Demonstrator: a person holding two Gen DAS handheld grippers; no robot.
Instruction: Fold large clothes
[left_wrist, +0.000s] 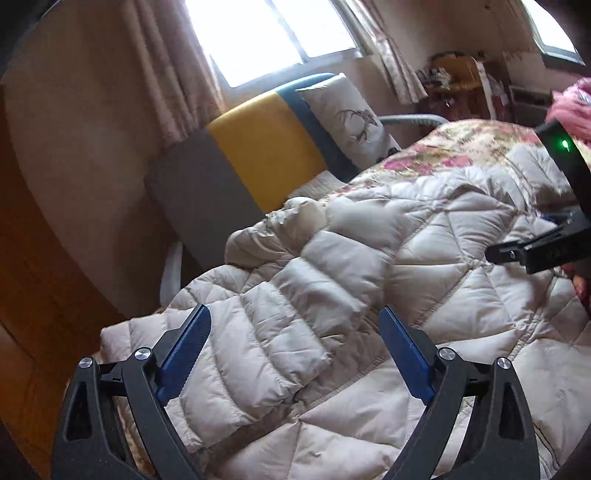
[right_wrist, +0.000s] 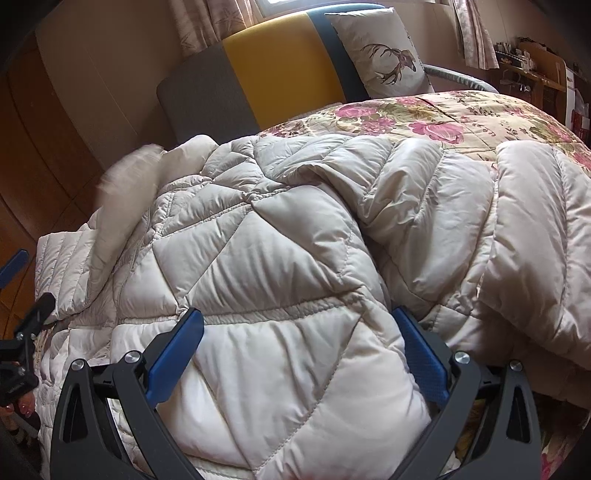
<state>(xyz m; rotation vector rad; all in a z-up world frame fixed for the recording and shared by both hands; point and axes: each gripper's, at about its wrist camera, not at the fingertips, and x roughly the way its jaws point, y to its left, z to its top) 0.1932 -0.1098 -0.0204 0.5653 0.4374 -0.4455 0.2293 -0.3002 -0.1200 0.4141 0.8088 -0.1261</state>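
Observation:
A large cream quilted down jacket (left_wrist: 369, 266) lies spread on a bed with a floral bedspread (left_wrist: 461, 147). My left gripper (left_wrist: 295, 325) is open, its blue pads hovering over a jacket sleeve at the bed's left edge, holding nothing. My right gripper (right_wrist: 299, 328) is open with its jaws wide, and a puffy fold of the jacket (right_wrist: 277, 277) bulges between the blue pads. The right gripper also shows at the right edge of the left wrist view (left_wrist: 532, 247). The left gripper shows at the left edge of the right wrist view (right_wrist: 22, 325).
A headboard of grey, yellow and blue panels (left_wrist: 258, 147) stands behind the bed with a deer-print pillow (left_wrist: 351, 122). Curtains and a bright window (left_wrist: 266, 37) are behind. Wooden floor (left_wrist: 37, 295) lies to the left. Cluttered shelves (right_wrist: 535, 74) stand at the far right.

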